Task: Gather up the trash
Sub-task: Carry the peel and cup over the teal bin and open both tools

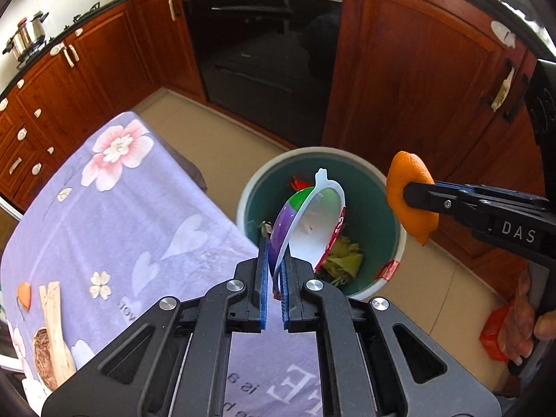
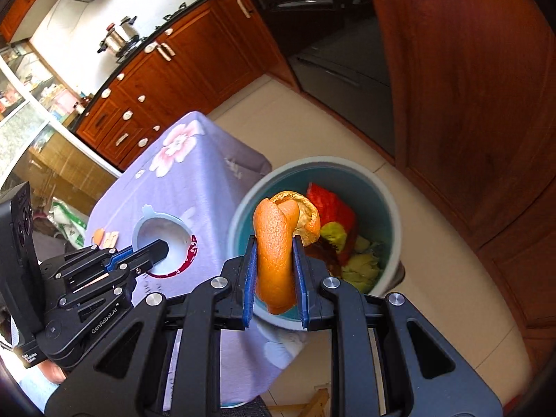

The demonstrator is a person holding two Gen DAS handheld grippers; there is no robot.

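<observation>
Blue-padded left gripper point(image 1: 274, 267) pinches the wall of a white plastic cup point(image 1: 309, 222), its jaws nearly closed, tilted above the teal trash bin point(image 1: 368, 208) whose contents it partly hides; the right gripper point(image 1: 417, 194) enters from the right edge. From the right wrist, right gripper point(image 2: 274, 271) is clamped on an orange peel point(image 2: 274, 253) above the bin point(image 2: 389, 208), while the left gripper point(image 2: 153, 250) covers part of the cup point(image 2: 163, 229) before the floral tablecloth point(image 2: 194, 180).
</observation>
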